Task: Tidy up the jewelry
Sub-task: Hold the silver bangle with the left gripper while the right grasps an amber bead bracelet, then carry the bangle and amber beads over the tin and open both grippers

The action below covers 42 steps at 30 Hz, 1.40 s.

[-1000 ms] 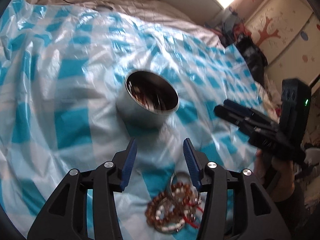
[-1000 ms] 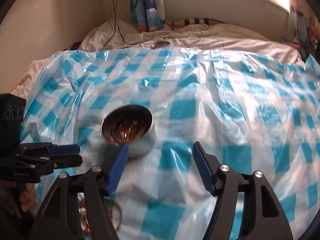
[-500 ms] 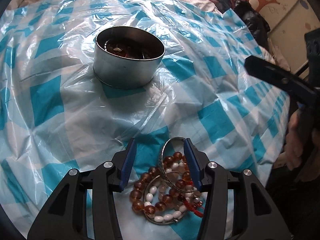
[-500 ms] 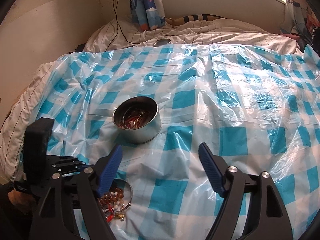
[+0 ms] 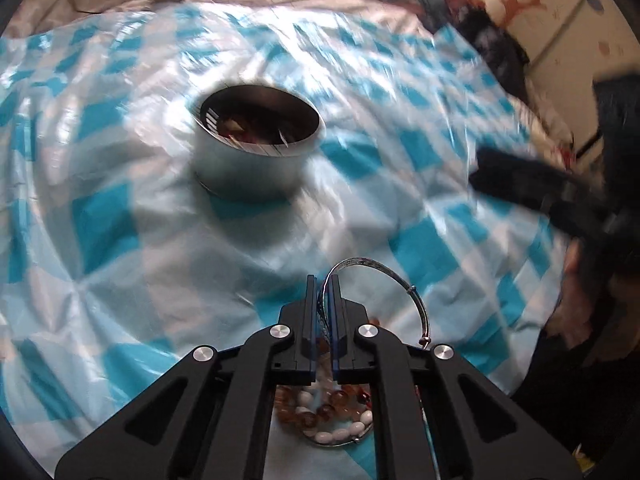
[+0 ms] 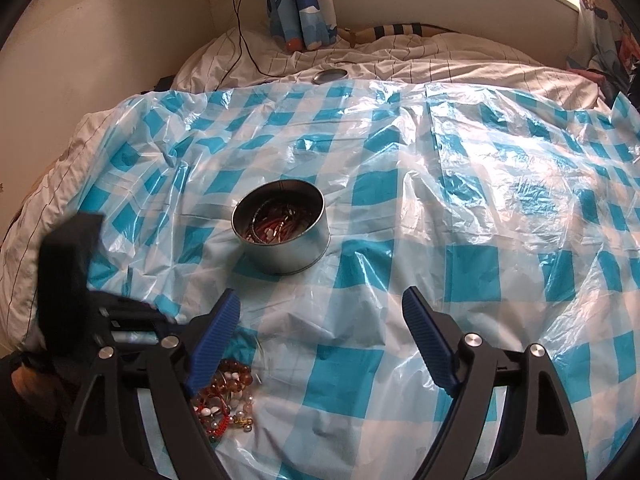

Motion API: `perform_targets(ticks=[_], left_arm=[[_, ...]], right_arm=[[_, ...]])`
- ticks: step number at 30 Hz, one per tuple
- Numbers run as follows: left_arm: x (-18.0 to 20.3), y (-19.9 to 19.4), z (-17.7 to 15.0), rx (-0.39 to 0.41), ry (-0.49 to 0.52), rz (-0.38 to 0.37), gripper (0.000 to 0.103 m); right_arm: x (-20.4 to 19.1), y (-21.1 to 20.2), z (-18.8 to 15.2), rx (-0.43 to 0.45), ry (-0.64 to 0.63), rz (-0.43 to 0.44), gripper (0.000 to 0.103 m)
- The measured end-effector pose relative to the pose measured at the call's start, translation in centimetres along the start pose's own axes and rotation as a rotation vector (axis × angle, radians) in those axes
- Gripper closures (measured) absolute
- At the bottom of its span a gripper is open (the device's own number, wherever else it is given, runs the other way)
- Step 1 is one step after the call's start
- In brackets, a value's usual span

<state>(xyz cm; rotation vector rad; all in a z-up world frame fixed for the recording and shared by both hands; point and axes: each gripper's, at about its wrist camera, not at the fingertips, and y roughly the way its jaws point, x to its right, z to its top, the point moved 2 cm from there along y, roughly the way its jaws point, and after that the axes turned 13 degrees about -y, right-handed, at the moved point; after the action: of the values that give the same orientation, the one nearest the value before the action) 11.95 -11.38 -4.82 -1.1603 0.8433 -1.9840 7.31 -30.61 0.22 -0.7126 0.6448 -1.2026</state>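
My left gripper [image 5: 323, 286] is shut on a thin silver bangle [image 5: 394, 276] and holds it just above a pile of amber and white bead bracelets [image 5: 324, 416]. A round metal tin [image 5: 256, 148] with red and brown jewelry inside stands further ahead on the blue-checked plastic sheet. In the right wrist view my right gripper [image 6: 322, 316] is open and empty, behind the tin [image 6: 282, 226]. The bead pile [image 6: 226, 396] lies by its left finger, and the left gripper [image 6: 92, 320] shows at the far left.
The blue-and-white checked plastic sheet [image 6: 460, 208] covers a bed. A round tin lid [image 6: 330, 76] lies on the bedding at the far edge. A black cable [image 6: 244, 40] hangs down the wall. A dark bag [image 5: 496, 46] sits by the cupboard on the right.
My left gripper closed on the silver bangle and lifted it from the bead pile. The right gripper drew back a little and stayed open.
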Motion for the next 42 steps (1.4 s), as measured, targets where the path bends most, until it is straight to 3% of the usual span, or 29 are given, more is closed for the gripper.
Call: perform_targets(ticks=[4,6,9,13,20,23,27,28,42], left_arm=[[-2.6,-2.7,2.1,0.087,-0.095,0.003,0.099],[-3.6,-3.6,2.5,0.112,-0.12,0.005,0.099],[-4.6,-4.7,3.1,0.142,-0.148,0.0,0.099],[-4.8,-5.4,3.8,0.16,-0.158,-0.004,0.099],[-4.7,-5.5,3.5,0.163,-0.163,-0.005,0.098],[-5.1,-5.7,3.3,0.165,-0.169,-0.009,0.098],[-5.1,-5.7,3.3,0.168,-0.169,-0.011,0.098],[-5.1,-5.7,3.3,0.168,-0.17,-0.012,0.098],[-5.2,-5.8,3.6,0.173,-0.174,-0.014,0.098]], right_arm=[[-1.0,0.9,-0.4,-0.043,-0.017,0.119,0.023],[-2.1,2.6,-1.3,-0.129,-0.007,0.251,0.023],[-3.7,4.7,-2.8,-0.238,0.005,0.334,0.023],[-4.3,6.6,-4.3,-0.316,0.067,0.398,0.028],[-4.3,8.0,-4.9,-0.334,0.153,0.484,0.035],[-4.8,8.4,-4.9,-0.327,0.151,0.483,0.05],[-5.0,8.7,-4.7,-0.305,0.141,0.443,0.086],[-4.8,8.5,-4.6,-0.287,0.147,0.444,0.09],[-3.3,4.1,-1.5,-0.026,0.204,0.557,0.091]])
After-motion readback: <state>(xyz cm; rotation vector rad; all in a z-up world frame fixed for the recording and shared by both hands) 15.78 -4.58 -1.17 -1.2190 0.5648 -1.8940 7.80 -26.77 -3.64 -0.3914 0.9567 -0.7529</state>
